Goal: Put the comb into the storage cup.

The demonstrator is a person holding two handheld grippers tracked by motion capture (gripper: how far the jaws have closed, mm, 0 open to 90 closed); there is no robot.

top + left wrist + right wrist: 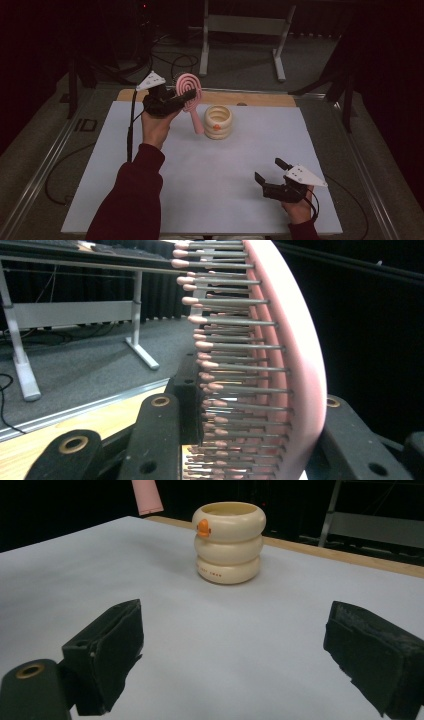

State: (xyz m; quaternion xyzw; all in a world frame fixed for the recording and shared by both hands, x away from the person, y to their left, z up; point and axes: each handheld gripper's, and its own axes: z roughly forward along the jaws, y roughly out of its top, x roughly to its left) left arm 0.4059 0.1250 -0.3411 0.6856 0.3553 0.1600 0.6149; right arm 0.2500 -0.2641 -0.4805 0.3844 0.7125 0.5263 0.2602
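My left gripper (186, 96) jaws clamp the pink hairbrush (189, 90) by its head, above the tabletop (200, 170), beside the cream ringed cup (218, 121). Right gripper (270, 176) jaws apart, empty.

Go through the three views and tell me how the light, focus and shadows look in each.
High view: dim, dark surround, soft and grainy; the white mat is the brightest area. Left gripper view: the brush is very close, its bristle tips slightly soft, the background black at right. Right gripper view: the cup is fairly sharp with a faint shadow on the mat, while the near pads are a little blurred.
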